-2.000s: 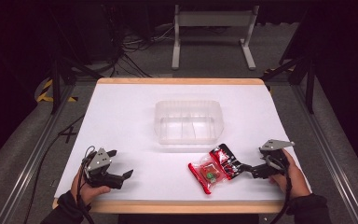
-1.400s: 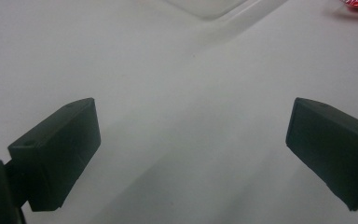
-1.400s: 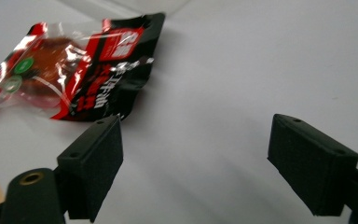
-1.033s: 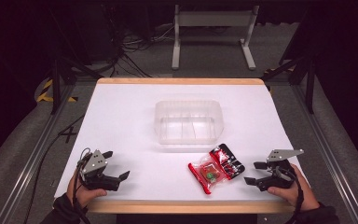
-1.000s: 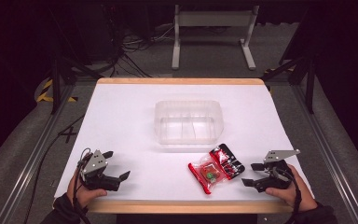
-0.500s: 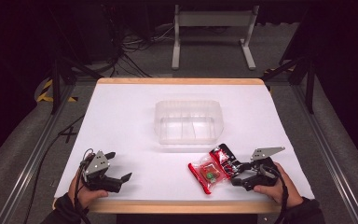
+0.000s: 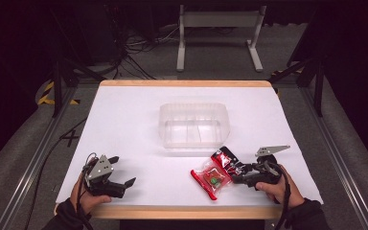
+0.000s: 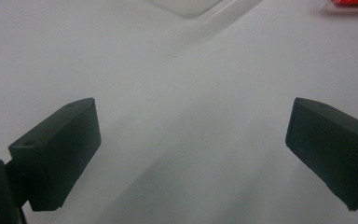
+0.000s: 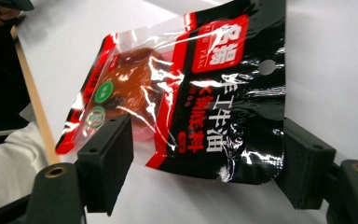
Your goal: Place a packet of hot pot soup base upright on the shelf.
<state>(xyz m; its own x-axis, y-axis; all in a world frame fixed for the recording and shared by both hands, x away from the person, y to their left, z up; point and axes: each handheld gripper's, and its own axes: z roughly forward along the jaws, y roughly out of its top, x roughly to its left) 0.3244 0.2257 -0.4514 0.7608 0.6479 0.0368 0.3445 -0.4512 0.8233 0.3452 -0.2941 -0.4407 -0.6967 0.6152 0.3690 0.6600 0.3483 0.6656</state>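
The red and black packet (image 7: 216, 171) lies flat on the white table (image 7: 139, 120), near the front edge and right of centre, just in front of the clear plastic tub (image 7: 194, 125). The right gripper (image 7: 237, 176) is at the packet's right end, its jaws wide and set either side of the black sealed end; in the right gripper view the packet (image 9: 186, 93) sits between them but neither jaw presses it yet.

The step in hand looks like a grasp of the packet, perhaps to move it to the tub. To do it well, the jaws should close on the flat sealed end rather than the bulging filled part, low enough to catch the film without scraping the table.

The left gripper (image 7: 120, 183) rests near the front left, well apart, jaws wide over bare table with nothing between them.

Glare on the film hides much of the print, and the contents are hard to identify. I cannot tell whether the packet's edge touches the tub.
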